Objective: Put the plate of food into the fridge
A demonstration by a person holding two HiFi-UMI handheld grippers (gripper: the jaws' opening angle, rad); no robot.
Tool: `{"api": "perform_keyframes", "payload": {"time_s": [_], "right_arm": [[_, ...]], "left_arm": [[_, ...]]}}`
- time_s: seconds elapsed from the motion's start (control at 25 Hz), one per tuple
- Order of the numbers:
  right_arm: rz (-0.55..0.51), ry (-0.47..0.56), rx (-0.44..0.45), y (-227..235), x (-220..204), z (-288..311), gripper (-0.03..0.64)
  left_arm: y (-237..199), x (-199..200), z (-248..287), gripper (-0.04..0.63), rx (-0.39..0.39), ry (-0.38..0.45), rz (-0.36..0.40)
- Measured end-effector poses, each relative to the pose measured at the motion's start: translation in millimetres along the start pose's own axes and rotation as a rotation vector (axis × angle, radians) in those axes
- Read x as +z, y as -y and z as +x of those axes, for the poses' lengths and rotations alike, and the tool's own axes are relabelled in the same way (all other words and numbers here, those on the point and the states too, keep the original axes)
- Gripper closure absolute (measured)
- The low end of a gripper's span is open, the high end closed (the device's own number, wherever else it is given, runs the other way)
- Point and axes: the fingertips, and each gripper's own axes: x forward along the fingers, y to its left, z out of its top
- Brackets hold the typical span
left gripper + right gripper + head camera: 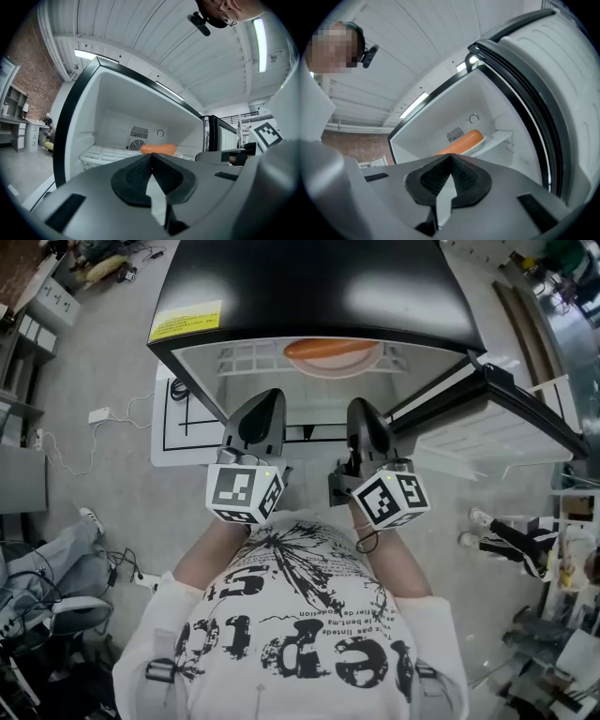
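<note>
Plate of food [334, 369] sits on the shelf [251, 358] inside the fridge [309, 287], so we hold left claw [151, 157] and right claw [451, 157] just outside it, both pinched together on nothing.

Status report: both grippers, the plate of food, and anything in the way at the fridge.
Left gripper shut, empty. Right gripper shut, empty. Plate of food already inside the fridge, on its shelf. Door open, nothing in the way.

The floor [103, 362] is grey, with a white power strip [99, 414] and its cord lying on it. A red brick wall [33, 70] stands under a white ceiling [154, 28] with long bright lights [259, 37].
</note>
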Motion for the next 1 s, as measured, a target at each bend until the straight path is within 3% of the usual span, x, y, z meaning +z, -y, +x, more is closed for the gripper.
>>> {"api": "perform_keyframes", "payload": {"time_s": [0.28,0.48,1.0], "right_arm": [[-0.293,-0.012,0.005,-7.3,-5.8,-4.4,0.617],[-0.428,-0.024,-0.002,-12.7,-14.3,-7.1,0.617],[-0.491,-0.067,0.085,-36.3,-28.8,-2.9,0.617]], "left_arm": [[25.7,-7.8,-0.8,0.588,-0.046,-0.023,0.026],[24.8,-12.2,-5.6,0.588,-0.039,-0.035,0.049],[17.1,-15.9,-12.1,0.588,-0.006,-0.037,0.094]]}}
